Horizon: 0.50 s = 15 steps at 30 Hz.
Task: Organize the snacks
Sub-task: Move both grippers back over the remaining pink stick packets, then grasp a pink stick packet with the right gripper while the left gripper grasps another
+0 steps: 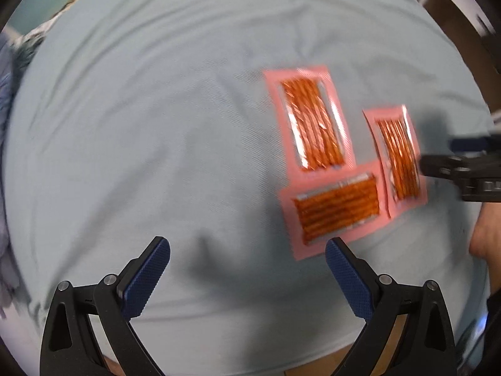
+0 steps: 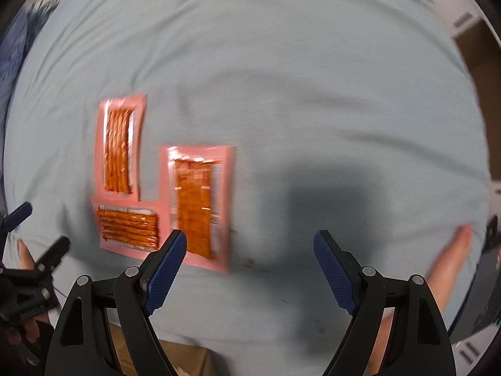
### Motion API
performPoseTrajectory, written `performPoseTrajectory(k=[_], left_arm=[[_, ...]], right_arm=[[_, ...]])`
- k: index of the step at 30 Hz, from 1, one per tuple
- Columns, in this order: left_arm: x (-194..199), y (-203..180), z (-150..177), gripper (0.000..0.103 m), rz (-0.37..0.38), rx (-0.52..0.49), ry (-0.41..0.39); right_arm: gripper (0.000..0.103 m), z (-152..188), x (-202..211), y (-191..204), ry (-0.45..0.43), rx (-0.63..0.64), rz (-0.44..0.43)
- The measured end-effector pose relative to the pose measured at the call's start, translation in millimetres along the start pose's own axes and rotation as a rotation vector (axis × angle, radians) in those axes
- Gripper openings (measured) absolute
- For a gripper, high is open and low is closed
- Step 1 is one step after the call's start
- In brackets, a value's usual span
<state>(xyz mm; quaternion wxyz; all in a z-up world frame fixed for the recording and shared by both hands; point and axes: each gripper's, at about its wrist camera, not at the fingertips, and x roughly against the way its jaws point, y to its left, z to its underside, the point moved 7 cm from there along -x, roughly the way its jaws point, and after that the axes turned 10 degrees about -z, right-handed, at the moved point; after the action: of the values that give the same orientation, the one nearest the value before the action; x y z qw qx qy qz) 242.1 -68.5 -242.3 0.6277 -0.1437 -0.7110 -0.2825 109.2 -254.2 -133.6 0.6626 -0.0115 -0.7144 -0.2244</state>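
Observation:
Three pink snack packs with orange sticks lie on a light blue cloth point(image 1: 156, 125). In the left wrist view an upright pack point(image 1: 310, 122) is farthest, a crosswise pack point(image 1: 336, 210) nearest, and a third pack point(image 1: 399, 159) at the right. My left gripper point(image 1: 247, 250) is open and empty, just short of the crosswise pack. The right gripper point(image 1: 438, 153) shows at the right edge beside the third pack. In the right wrist view the packs are the far one point(image 2: 119, 147), the crosswise one point(image 2: 128, 225) and the near one point(image 2: 197, 203). My right gripper point(image 2: 250, 244) is open and empty.
The cloth point(image 2: 313, 94) is wrinkled and covers a rounded surface. Crumpled blue-grey fabric point(image 1: 12, 94) lies at the far left edge. A bare foot point(image 2: 451, 257) rests at the right. The left gripper point(image 2: 34, 250) shows at the lower left of the right wrist view.

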Motion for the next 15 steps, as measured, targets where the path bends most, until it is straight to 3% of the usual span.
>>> performPoseTrajectory(k=[3,7,9,10,11,13,15], left_arm=[[-5,-18,0,0.101,0.020,-0.048,0.014],[-9,-35,0,0.101,0.024,-0.087,0.024],[-10,-46,-2,0.101,0.017,-0.126,0.003],[-11,-50,-2,0.101,0.013,-0.141,-0.002],[-13,-54,-3,0.101,0.009,-0.155,-0.003],[-17,-64,-3,0.101,0.001,-0.179,0.004],[-19,-72,-3,0.101,0.000,-0.190,0.014]], right_arm=[[0.083,-8,-29,24,0.024,0.085,0.002],[0.083,-11,-61,33,0.073,0.193,0.097],[0.083,-10,-64,30,0.054,0.208,0.071],[0.079,-9,-63,28,0.051,0.208,0.051],[0.063,-8,-61,26,0.047,0.212,0.054],[0.049,-8,-53,12,0.032,0.215,0.077],[0.027,-8,-44,2,0.004,0.182,0.020]])
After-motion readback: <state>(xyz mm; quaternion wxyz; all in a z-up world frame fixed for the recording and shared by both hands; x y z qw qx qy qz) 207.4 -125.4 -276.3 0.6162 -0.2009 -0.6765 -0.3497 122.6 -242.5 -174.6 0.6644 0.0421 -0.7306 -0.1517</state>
